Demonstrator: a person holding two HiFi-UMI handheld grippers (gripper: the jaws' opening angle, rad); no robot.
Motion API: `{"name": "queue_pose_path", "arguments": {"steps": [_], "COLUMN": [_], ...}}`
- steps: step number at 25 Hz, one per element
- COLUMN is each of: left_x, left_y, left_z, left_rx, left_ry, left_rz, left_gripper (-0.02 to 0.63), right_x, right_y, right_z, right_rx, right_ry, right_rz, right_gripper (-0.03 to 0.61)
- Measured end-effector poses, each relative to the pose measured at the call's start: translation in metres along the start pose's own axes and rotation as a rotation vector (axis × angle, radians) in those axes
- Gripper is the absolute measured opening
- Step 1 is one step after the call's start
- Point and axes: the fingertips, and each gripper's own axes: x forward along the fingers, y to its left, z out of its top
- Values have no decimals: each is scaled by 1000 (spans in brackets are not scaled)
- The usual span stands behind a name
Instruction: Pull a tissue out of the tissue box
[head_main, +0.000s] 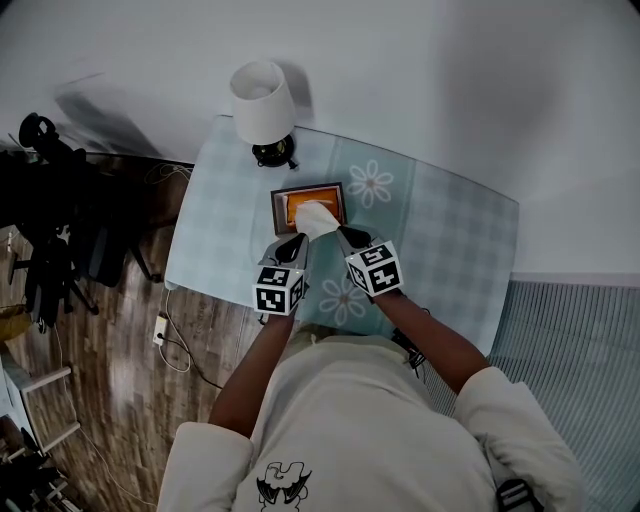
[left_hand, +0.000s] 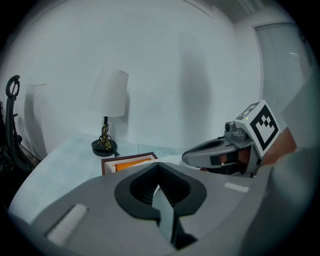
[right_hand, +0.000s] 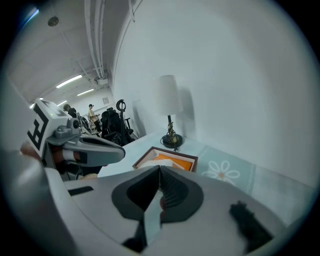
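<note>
A dark-framed tissue box (head_main: 308, 205) with an orange inside lies on the pale checked table (head_main: 450, 230). A white tissue (head_main: 316, 217) stands up out of it between my two grippers. My right gripper (head_main: 341, 235) is shut on the tissue's right edge, and its jaws meet in the right gripper view (right_hand: 160, 167), with the tissue (right_hand: 150, 163) and box (right_hand: 172, 160) just beyond. My left gripper (head_main: 296, 241) is shut too (left_hand: 159, 166), at the tissue's left edge (left_hand: 172, 159). Whether it pinches the tissue is hidden. The box (left_hand: 127, 164) lies ahead of it.
A white-shaded lamp (head_main: 264, 105) on a dark base stands just behind the box. The table's left edge (head_main: 178, 235) drops to a wooden floor with dark chairs and stands (head_main: 50, 230) and a cable (head_main: 170, 335). A white wall runs behind.
</note>
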Motion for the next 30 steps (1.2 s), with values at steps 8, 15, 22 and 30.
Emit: {"name": "queue_pose_path", "arguments": {"steps": [8,15,22,30], "left_x": [-35,-62,-92,-94], "left_y": [-30,-61,-75,-70], "left_z": [17,30,31,30], "left_rx": [1,16,64,72], "left_ry": [-64,-114,-126,-127], "left_rz": [-41,-82,-104,-81], "left_gripper": [6,6,6,6], "right_x": [-53,-93,-119,-118], "right_y": [22,48,62,66], "right_z": [22,24,21,25], "right_rx": [50,85,107,103], "right_ry": [-100,-153,-197,-218], "right_rz": [15,40,40,3], "right_gripper": [15,15,15,14]}}
